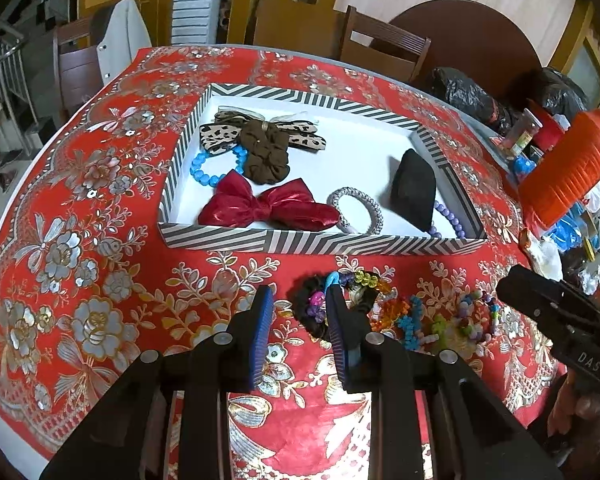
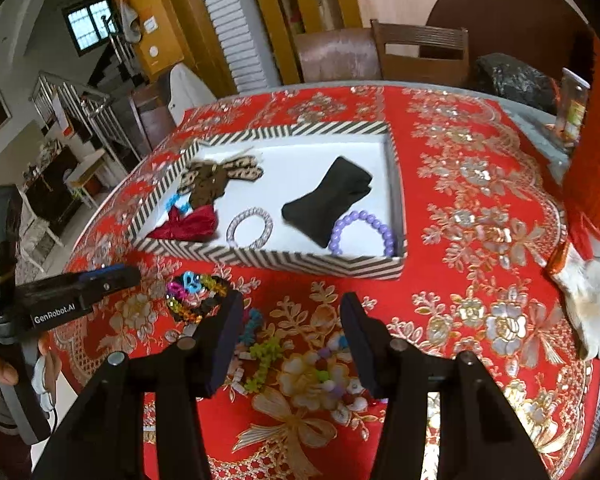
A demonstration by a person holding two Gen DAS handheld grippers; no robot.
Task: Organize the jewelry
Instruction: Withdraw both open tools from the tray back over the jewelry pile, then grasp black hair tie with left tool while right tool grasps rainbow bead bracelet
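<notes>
A striped box (image 1: 312, 242) (image 2: 284, 262) sits on the red floral tablecloth. It holds a red bow (image 1: 268, 206), a brown scrunchie (image 1: 266, 152), a leopard bow (image 1: 220, 134), a blue bead bracelet (image 1: 204, 170), a grey hair tie (image 1: 356, 210) (image 2: 250, 226), a black cushion (image 1: 414, 190) (image 2: 326, 200) and a purple bead bracelet (image 2: 360, 232). In front of the box lie a black scrunchie with coloured charms (image 1: 320, 308) (image 2: 196, 296) and several coloured bracelets (image 1: 432, 322) (image 2: 264, 354). My left gripper (image 1: 300, 308) is open, just left of the scrunchie. My right gripper (image 2: 292, 320) is open above the bracelets.
An orange ribbed bottle (image 1: 568, 168) and clutter, with black bags (image 1: 468, 98), stand at the table's right edge. A white cloth (image 2: 592, 312) lies to the right. Chairs (image 1: 384, 44) stand behind the table. The right gripper's body (image 1: 560, 316) shows in the left wrist view.
</notes>
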